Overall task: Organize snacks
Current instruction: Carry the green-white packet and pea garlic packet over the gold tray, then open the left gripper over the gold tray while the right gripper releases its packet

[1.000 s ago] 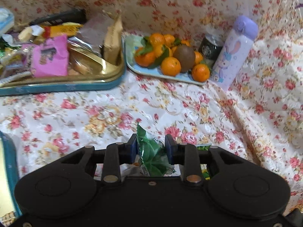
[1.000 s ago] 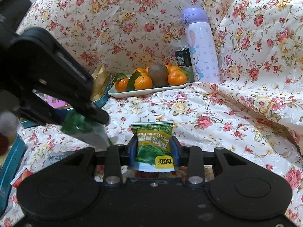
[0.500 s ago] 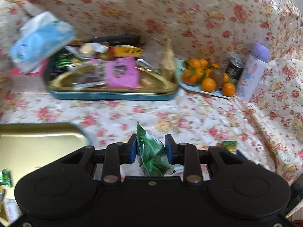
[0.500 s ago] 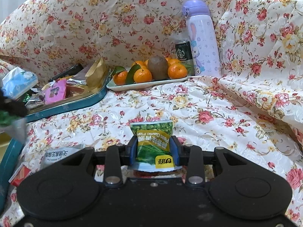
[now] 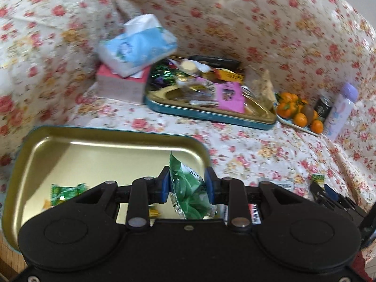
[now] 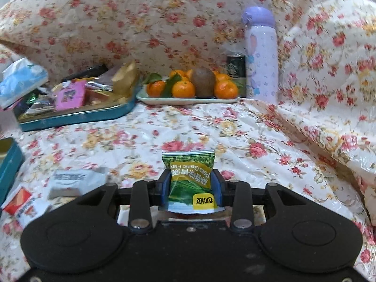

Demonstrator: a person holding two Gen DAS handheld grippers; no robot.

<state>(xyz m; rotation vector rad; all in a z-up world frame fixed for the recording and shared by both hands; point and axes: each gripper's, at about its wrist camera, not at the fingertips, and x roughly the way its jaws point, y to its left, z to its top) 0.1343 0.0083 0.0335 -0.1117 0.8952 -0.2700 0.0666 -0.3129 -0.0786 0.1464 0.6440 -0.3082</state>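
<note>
Your left gripper (image 5: 187,185) is clamped on a crumpled green snack pack (image 5: 188,189), pads biting its middle. It hangs over the near gold tin tray (image 5: 98,151), which lies just beyond and below the fingertips. Your right gripper (image 6: 190,186) is clamped on a green garlic-pea packet (image 6: 189,178), pinched by both side edges, top seam sticking out past the fingertips above the floral cloth (image 6: 235,136).

Handling, my read: both packs are light, air-puffed foil film w/ loose bits inside. Soft, crinkly, a bit slick. Squeeze hard and they crush or pop; grip loose and they slide. Take them across the belly or at the crimped seam. A short drop looks fine.

Count:
- held green packs: 2, one per gripper
- already in the near tray, left of your left fingers: 1 green pack (image 5: 67,192); more may be hidden behind the gripper
- loose on the cloth, left of your right fingers: 1 white pack (image 6: 75,179), 1 red-white pack (image 6: 22,203)
- trays: 2 tins, far one (image 6: 77,117) heaped, no exact count there
- fruit plate (image 6: 188,99): 1, beyond the right fingertips
</note>
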